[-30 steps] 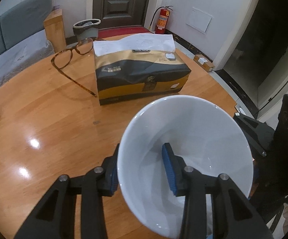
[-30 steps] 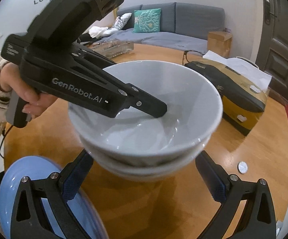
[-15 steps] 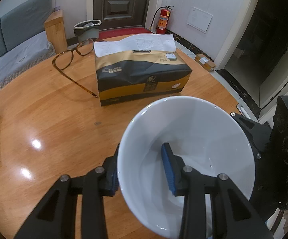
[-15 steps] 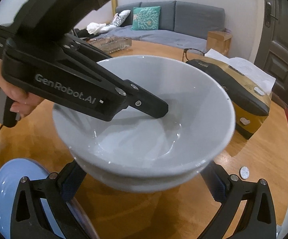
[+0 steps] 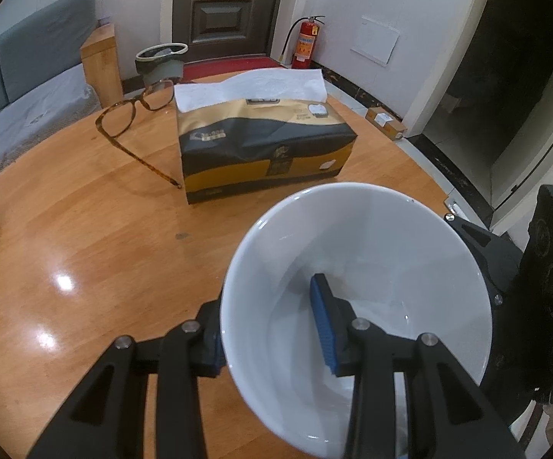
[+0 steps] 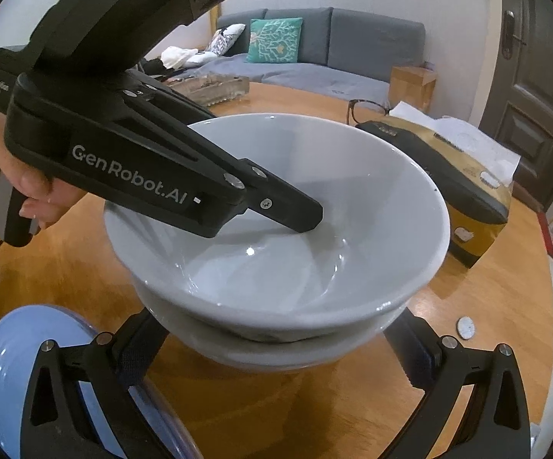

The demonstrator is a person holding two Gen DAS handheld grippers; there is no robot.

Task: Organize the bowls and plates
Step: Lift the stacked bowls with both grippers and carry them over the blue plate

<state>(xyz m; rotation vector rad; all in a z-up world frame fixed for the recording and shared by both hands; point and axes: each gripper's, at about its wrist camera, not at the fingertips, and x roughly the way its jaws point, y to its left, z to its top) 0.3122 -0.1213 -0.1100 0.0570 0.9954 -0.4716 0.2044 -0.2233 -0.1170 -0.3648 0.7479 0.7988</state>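
My left gripper (image 5: 272,329) is shut on the near wall of a white bowl (image 5: 376,252), one blue pad inside and one outside. In the right wrist view that bowl (image 6: 314,206) sits nested in a second white bowl (image 6: 287,355) on the round wooden table (image 6: 506,290), with the left gripper's finger (image 6: 287,210) reaching into it. My right gripper (image 6: 276,344) is open, its fingers on either side of the lower bowl. A light blue plate (image 6: 12,367) lies at the lower left, partly hidden by my left finger.
A black-and-gold tissue box (image 5: 265,153) and brown glasses (image 5: 134,114) lie on the table (image 5: 85,237) beyond the bowl. A glass dish (image 6: 219,88) is at the far side, and a coin (image 6: 465,327) lies right of the bowls. A sofa, a door and a fire extinguisher stand beyond.
The right wrist view has closed in on the bowls, and the upper bowl has settled lower into the lower one. My left gripper keeps its hold.
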